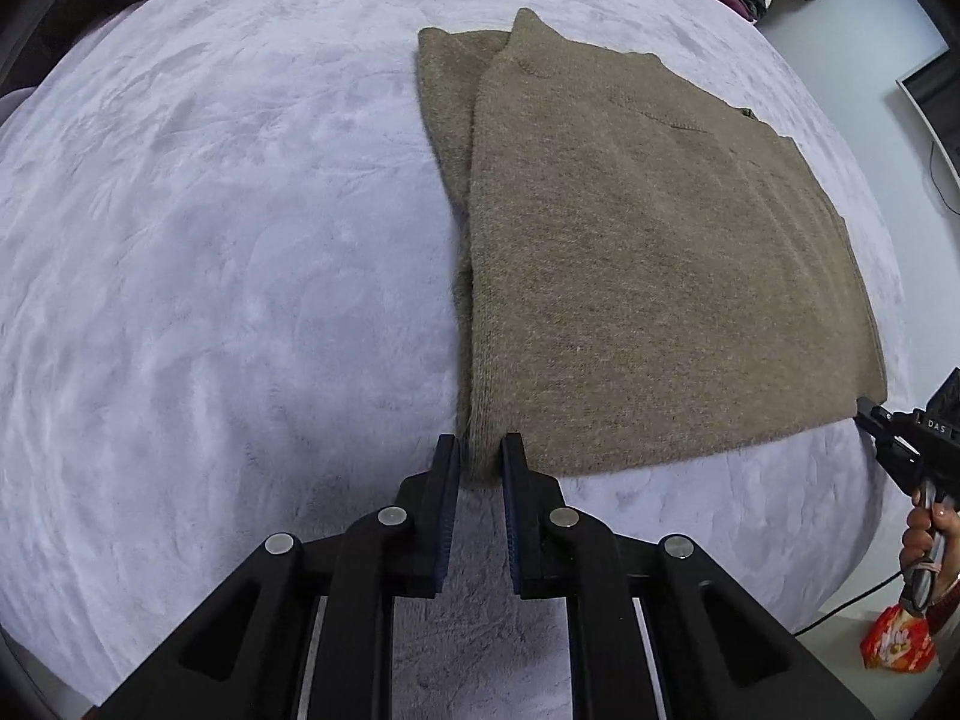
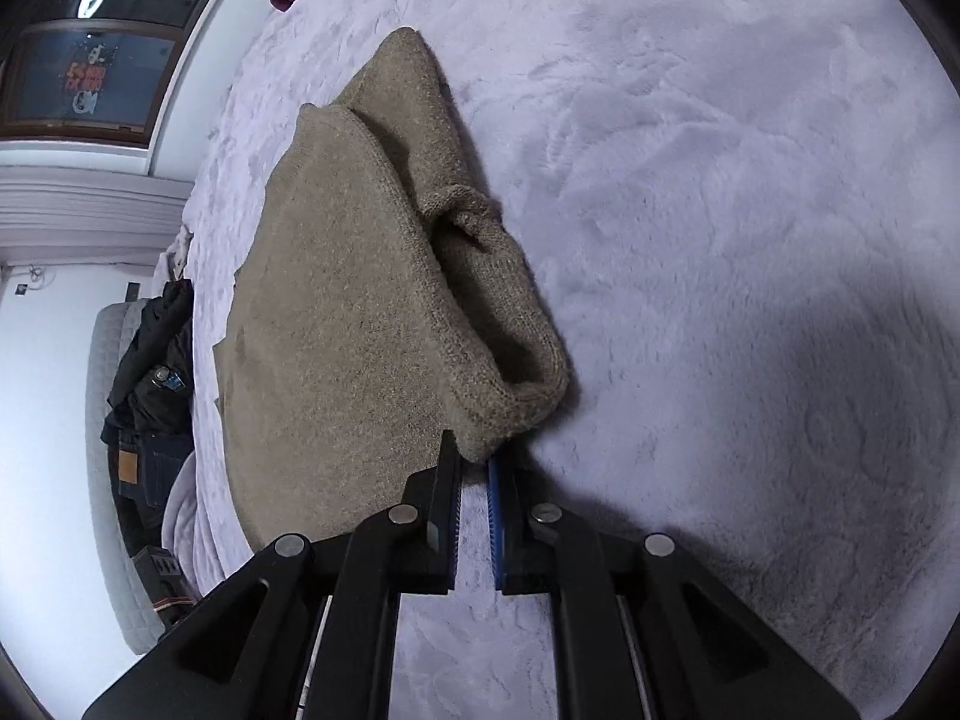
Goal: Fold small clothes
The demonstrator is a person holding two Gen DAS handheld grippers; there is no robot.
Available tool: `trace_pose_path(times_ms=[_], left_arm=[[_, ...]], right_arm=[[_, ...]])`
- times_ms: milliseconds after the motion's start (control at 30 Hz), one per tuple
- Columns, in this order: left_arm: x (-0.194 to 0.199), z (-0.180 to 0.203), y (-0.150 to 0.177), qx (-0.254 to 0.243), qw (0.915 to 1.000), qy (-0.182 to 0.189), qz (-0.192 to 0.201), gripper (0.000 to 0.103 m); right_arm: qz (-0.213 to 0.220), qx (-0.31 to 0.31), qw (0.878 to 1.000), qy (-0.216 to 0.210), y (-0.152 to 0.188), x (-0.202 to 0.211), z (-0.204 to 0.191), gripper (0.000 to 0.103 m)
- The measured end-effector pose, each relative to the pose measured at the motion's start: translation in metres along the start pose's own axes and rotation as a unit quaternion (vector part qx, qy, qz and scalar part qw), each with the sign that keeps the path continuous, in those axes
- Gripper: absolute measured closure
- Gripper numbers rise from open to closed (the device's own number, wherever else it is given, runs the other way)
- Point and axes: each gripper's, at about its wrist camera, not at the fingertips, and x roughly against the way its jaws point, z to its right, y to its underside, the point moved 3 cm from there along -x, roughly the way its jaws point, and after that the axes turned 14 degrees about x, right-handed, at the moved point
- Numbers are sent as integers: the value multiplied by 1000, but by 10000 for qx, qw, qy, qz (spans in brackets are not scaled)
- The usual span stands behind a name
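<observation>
- At the lower centre of the left wrist view, the left gripper [image 1: 480,450] is pinching the near corner of the brown knitted sweater [image 1: 648,252], its jaws clamped on the doubled edge. The sweater is lying partly folded on the pale plush blanket [image 1: 210,240], filling the right half of the frame.
- At the right edge, the right gripper [image 1: 870,414] is touching the sweater's other near corner; white letters reading "DAS" are showing on its body. A red-orange snack bag [image 1: 900,642] is sitting at lower right, its print too blurred to read.
- At the lower centre of the right wrist view, the right gripper [image 2: 474,456] is biting only the tip of a rolled corner of the sweater [image 2: 336,330], jaws nearly together on it.
- That shallow bite is risking a slip once lifting starts, and the bulging roll could be creasing the fold unevenly.
- At upper left, a dark window [image 2: 84,78] is showing reddish signage, unreadable.
</observation>
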Motion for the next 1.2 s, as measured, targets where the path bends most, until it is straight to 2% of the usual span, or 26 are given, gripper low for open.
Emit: trace_pose_path(times_ms=[200,367,400,433,500,600,767,833,867,900,1033,1133,1167,1200], left_arm=[[11,-2,12,136,9985,-523,7,89],[25,3,21,236,9975,-667,11,89],[29,4,23,237,9971,-722,39,85],[33,5,26,247,9970,-735,38,50],[43,8,29,323,9969,-719,77,3],[59,13,34,282,9972,-661,197,3],[77,24,44,89,9950,-954,294,3],[82,32,45,121,9948,-956,317,3],[84,33,46,138,9950,-937,310,3],[85,34,47,155,9952,-913,303,3],[92,34,52,212,9958,-846,269,3],[98,35,56,260,9964,-759,273,3],[101,36,57,273,9964,-740,300,3],[103,36,58,277,9966,-715,313,3]], right_arm=[[-162,291,9988,370,4,18,-17,94],[-226,547,9970,491,13,32,-43,94],[-249,600,9966,510,15,33,-48,94],[-275,662,9960,525,17,34,-54,94],[-350,834,9944,539,22,35,-71,94],[-445,1126,9911,545,30,35,-95,94],[-580,1419,9869,503,41,37,-128,92],[-613,1557,9844,542,44,37,-142,74],[-625,1678,9820,598,46,38,-150,46],[-619,1788,9798,656,48,41,-156,25],[-549,2307,9676,872,53,47,-184,22],[-525,2765,9516,1236,60,49,-200,9],[-529,2886,9467,1330,62,49,-204,0],[-518,3015,9420,1381,65,49,-209,0]])
